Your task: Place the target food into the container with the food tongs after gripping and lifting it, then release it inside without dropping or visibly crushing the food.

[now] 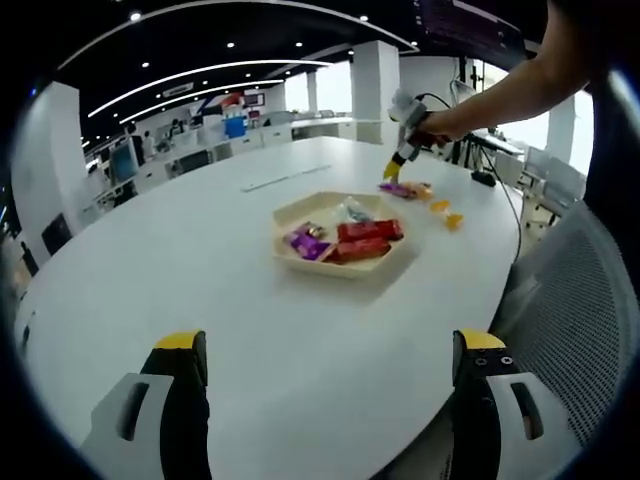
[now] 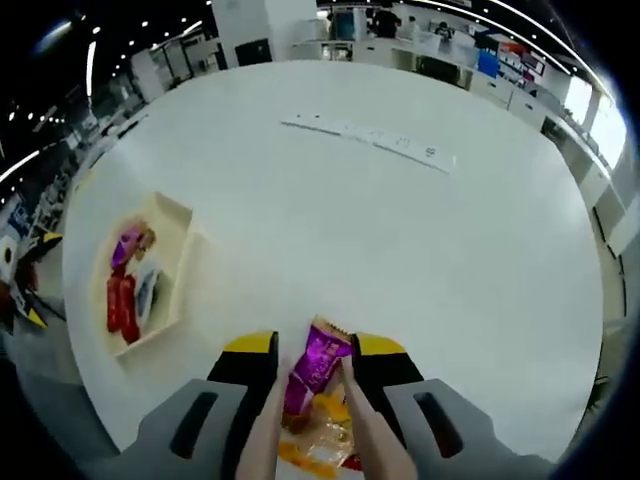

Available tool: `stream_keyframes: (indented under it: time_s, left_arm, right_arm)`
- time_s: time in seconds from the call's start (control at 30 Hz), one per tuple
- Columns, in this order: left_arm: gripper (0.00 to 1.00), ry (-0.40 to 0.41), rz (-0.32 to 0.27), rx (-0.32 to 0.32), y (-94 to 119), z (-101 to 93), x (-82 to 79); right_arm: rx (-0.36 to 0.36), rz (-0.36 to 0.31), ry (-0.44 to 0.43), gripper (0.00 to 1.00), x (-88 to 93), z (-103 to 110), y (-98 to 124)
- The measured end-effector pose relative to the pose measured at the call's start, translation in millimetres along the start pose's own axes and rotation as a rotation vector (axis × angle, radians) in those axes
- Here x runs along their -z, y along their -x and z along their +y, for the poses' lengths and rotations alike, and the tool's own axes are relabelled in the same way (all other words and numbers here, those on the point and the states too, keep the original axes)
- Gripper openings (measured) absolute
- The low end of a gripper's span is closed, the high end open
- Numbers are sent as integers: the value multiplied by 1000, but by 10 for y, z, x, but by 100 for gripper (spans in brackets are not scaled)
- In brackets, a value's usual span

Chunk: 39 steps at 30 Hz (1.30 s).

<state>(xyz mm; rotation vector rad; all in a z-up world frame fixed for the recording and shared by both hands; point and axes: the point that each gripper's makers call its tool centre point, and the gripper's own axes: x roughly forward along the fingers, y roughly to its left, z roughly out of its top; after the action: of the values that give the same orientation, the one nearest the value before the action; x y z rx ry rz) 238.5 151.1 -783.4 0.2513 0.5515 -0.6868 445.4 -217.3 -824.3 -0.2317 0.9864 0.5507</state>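
Closing on a purple snack packet (image 2: pixel 318 362), the right claw (image 2: pixel 316 372) held tongs whose two pale arms (image 2: pixel 268 432) pinched the wrapper at 12 o'clock just ahead of the jaws; the packet looked glossy, crinkled foil, flat and oblong, over orange wrappers (image 2: pixel 322 438) on the worktop (image 2: pixel 400 220). This seemed the gripping step, lift not yet made. Next would call for a gentle raise and a carry toward 9 o'clock, where the tray (image 2: pixel 172 222), pale, shallow and angular, held red and purple packets. The left claw (image 1: pixel 330 352) stood with jaws wide apart, holding nothing, the same tray (image 1: pixel 290 214) at its 12 o'clock and well apart from it.
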Motion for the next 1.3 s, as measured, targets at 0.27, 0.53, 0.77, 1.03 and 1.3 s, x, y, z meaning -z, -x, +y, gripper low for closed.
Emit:
stream_keyframes:
  time_s: [0.27,0.53,0.77,1.03,1.3]
  left_arm:
    - [99,6,0,-1,-1,5,3]
    - [99,10,-7,-1,1,6,-12]
    - [99,15,-13,-4,9,12,-27]
    - [99,17,-6,16,-20,-36,-16]
    - [99,32,-11,5,-9,-8,-26]
  right_arm:
    - [-7,20,47,27,55,25,-58]
    - [6,47,160,23,60,47,-66]
    - [0,48,147,23,61,38,-75]
    - [-22,19,134,22,62,26,-70]
    - [6,5,144,21,49,25,-74]
